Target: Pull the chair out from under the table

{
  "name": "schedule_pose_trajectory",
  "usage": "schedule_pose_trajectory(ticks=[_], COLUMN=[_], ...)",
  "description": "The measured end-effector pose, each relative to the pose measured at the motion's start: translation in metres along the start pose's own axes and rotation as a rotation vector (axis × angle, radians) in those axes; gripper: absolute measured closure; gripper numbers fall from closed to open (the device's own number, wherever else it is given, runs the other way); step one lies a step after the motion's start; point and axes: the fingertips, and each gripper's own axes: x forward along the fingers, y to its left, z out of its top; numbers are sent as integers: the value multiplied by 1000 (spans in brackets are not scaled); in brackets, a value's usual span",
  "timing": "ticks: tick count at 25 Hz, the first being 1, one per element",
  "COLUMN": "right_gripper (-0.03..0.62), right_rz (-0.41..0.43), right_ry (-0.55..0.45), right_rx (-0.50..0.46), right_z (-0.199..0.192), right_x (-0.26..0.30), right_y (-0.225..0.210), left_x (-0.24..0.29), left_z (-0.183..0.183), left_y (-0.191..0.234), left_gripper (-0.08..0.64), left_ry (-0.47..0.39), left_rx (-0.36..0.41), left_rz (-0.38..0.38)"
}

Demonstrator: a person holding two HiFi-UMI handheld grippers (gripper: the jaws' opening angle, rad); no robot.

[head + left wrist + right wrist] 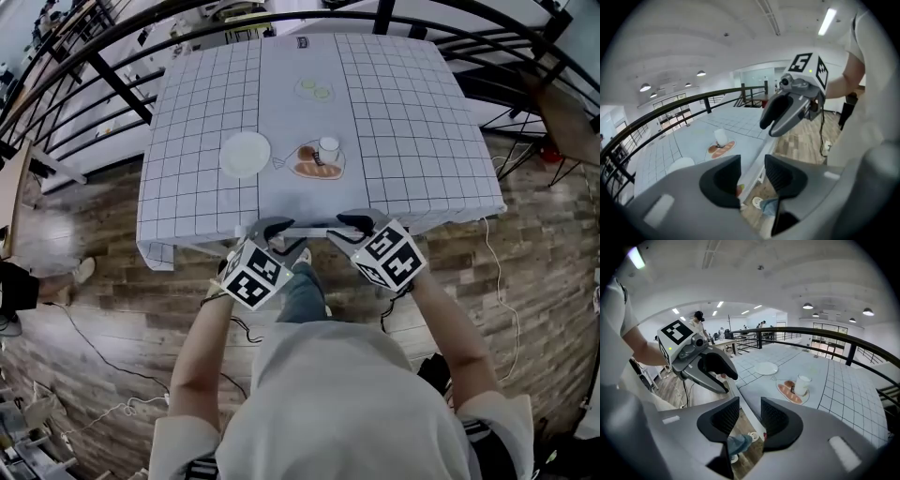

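The chair shows only as a white top rail [314,231] at the near edge of the table [412,131], which has a grid-patterned cloth; its seat is hidden under the table. My left gripper [272,228] is at the rail's left end and my right gripper [361,221] at its right end. In the left gripper view the rail [765,154] runs through the gap of the open left gripper [752,167]. In the right gripper view the rail [740,401] lies between the open jaws of the right gripper [750,411]. Neither pair of pads presses on it.
On the table are a white plate [246,153], a bread platter with a white cup [317,161] and a small dish [315,89]. Black railings [112,80] ring the far sides. Cables [94,356] trail over the wooden floor. My legs are right behind the chair.
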Motion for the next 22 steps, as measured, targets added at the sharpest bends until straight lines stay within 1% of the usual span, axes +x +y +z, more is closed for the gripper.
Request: schedule_pose_trajectory(ticks=[3,7,13,19,22], right_gripper=[440,422,403,393,393], right_rz=[37,91,174,230,251], right_ry=[47,113,199,269,324], right_rx=[-53,-91,-151,-226,-279], right_z=[-2,-7,-15,-23,-32], right_x=[8,18,29,42,50], right_y=[2,2,6,9,10], left_x=[8,18,29,40,46], left_z=[-3,-12,-19,-34,-42], left_y=[-3,-4,-4,-3,-5], left_gripper=[382,362,345,341,341], left_ry=[46,110,165,248,279], left_rx=[83,161,224,304,323], left_rz=[-49,-108,-165,-200,-224])
